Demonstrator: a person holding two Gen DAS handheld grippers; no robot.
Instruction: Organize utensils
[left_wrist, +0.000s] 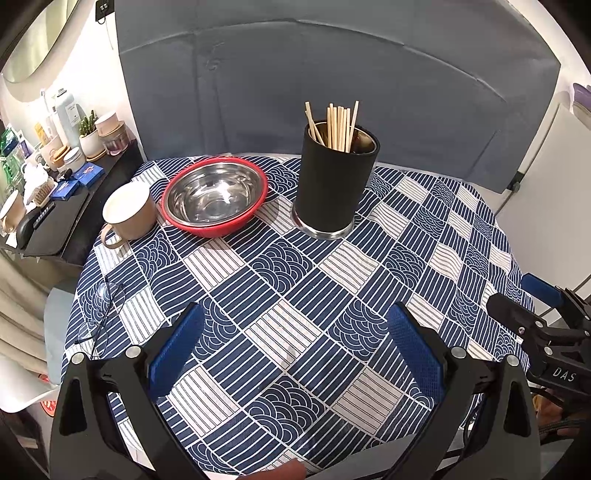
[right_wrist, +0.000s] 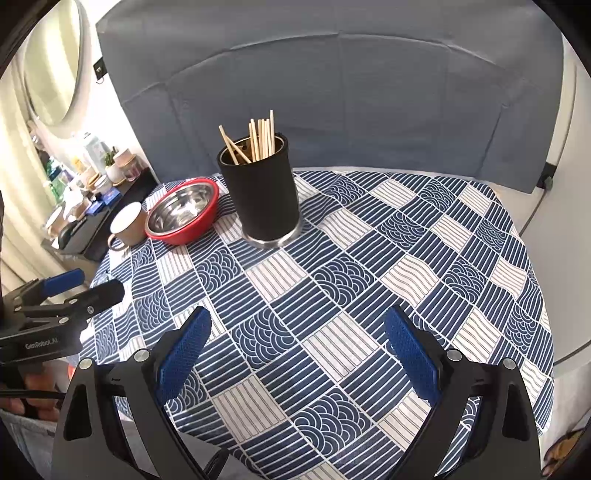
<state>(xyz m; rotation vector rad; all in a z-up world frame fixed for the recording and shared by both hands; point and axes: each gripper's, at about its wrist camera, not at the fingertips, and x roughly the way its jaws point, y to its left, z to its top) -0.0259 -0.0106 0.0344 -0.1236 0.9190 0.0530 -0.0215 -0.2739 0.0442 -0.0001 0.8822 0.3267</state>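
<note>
The left gripper (left_wrist: 295, 347) and the right gripper (right_wrist: 297, 350) both hang wide open and empty above the patterned surface (left_wrist: 332, 295), with the black holder (left_wrist: 334, 181) of chopsticks (left_wrist: 338, 125) upright ahead, right of the red-rimmed bowl (left_wrist: 215, 195) and cup (left_wrist: 129, 210).

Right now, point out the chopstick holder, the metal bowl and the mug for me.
chopstick holder (left_wrist: 334, 177), left wrist view, on its black side wall.
metal bowl (left_wrist: 216, 194), left wrist view, on its shiny inner floor.
mug (left_wrist: 138, 214), left wrist view, on its tan outer wall.
</note>
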